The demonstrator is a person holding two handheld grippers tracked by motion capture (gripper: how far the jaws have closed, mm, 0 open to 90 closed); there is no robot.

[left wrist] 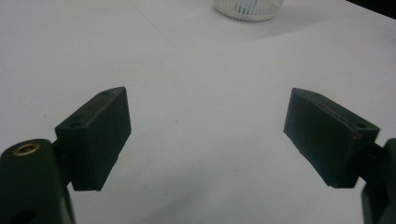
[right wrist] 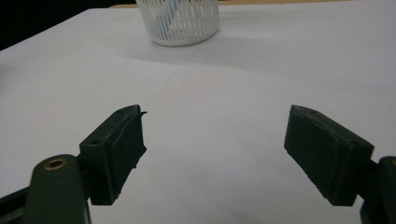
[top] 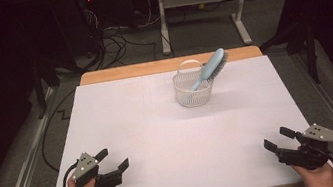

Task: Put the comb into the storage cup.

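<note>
My left gripper (top: pixel 114 160) gapes wide, holding nothing; my right gripper (top: pixel 278 139) likewise. Both rest well apart from the white basket (top: pixel 193 91); the blue hairbrush (top: pixel 211 67) leans inside it.

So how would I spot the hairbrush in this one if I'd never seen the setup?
Look at the white table, toward its far edge just right of centre, where a small white slatted basket stands. The light blue hairbrush stands handle-down in it, its bristled head leaning out over the rim to the right, the only coloured thing there.
</note>
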